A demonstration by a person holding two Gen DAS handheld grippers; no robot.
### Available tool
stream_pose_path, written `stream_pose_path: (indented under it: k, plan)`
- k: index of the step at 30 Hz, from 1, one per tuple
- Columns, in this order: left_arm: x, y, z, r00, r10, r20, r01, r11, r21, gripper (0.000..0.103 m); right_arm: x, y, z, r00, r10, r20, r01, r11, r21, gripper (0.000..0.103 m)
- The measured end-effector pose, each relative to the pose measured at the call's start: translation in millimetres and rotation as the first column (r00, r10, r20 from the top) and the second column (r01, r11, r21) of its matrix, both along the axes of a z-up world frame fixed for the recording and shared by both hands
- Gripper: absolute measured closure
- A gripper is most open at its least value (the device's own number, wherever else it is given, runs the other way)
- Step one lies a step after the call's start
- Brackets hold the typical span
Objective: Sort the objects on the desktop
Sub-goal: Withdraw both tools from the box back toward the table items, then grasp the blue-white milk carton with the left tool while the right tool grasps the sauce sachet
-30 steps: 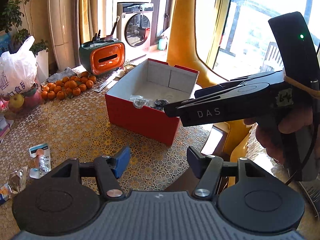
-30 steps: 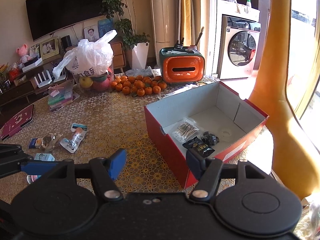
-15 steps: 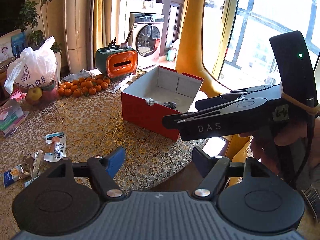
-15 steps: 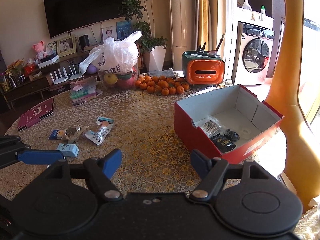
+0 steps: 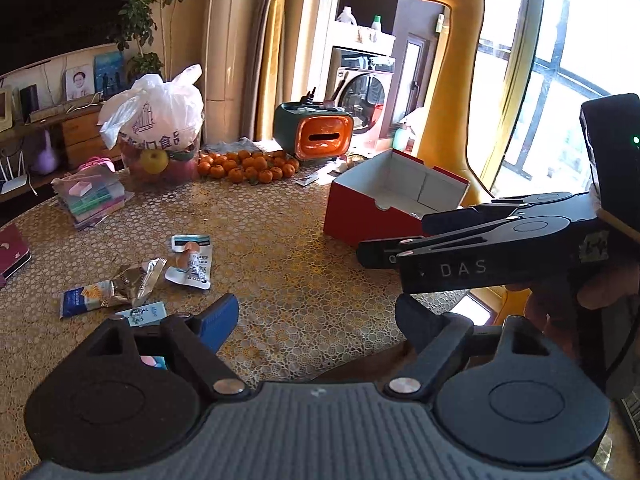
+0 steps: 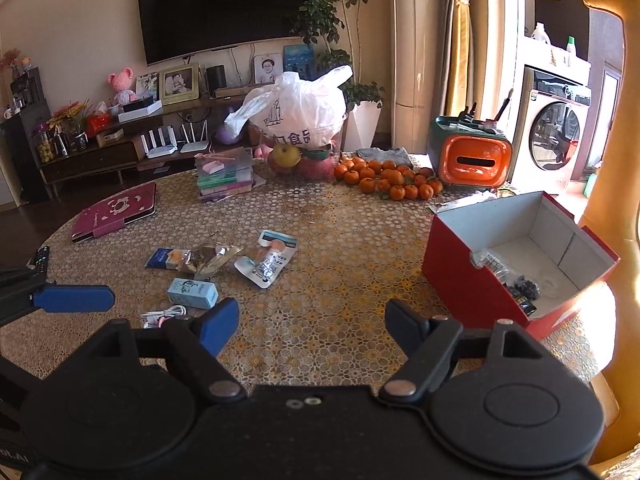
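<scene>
Left claw [image 5: 316,322]: spread, empty, above surface [image 6: 340,240], lace-patterned, glossy. Loose items left on surface, well apart from box: white cable [image 6: 164,314], pale blue carton [image 6: 193,293], crinkled foil snack wrappers [image 6: 196,259], flat white blister pack [image 6: 268,258]. Right claw [image 6: 312,326]: spread, empty. Far right: red cardboard box [image 6: 472,280], white inside, already holding clear packet [image 6: 490,262] and dark packets [image 6: 522,288]. Judged: sorting partly done.
</scene>
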State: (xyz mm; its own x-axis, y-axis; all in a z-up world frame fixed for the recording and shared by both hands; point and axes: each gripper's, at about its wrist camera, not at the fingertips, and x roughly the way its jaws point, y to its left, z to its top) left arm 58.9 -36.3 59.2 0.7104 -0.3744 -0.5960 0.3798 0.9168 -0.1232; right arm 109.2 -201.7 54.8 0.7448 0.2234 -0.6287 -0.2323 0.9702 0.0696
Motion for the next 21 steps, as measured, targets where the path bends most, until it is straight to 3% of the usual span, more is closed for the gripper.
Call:
stream_pose_path:
  k: [4, 8, 17, 21]
  plan:
    - [5.2, 24.2, -8.4, 0.997, 0.075, -0.002, -0.075, 0.997, -0.012, 0.004, 10.8, 13.9, -8.2, 1.000, 0.030, -0.002, -0.030, 1.000, 0.006, 0.021]
    - [11.6, 43.3, -19.0, 0.992, 0.126, -0.010, -0.126, 0.992, -0.011, 0.000, 22.7, 26.4, -18.3, 0.999, 0.051, -0.011, -0.051, 0.999, 0.019, 0.021]
    - [28.7, 67.0, -49.8, 0.985, 0.173, 0.003, -0.173, 0.985, 0.003, 0.000, 56.6, 44.0, -41.0, 0.996, 0.073, -0.045, -0.071, 0.997, 0.039, 0.020]
    - [39.5, 76.6, -62.0, 0.981, 0.192, 0.016, -0.191, 0.981, -0.044, 0.000, 73.7, 49.2, -53.1, 0.995, 0.076, -0.065, -0.073, 0.996, 0.044, 0.020]
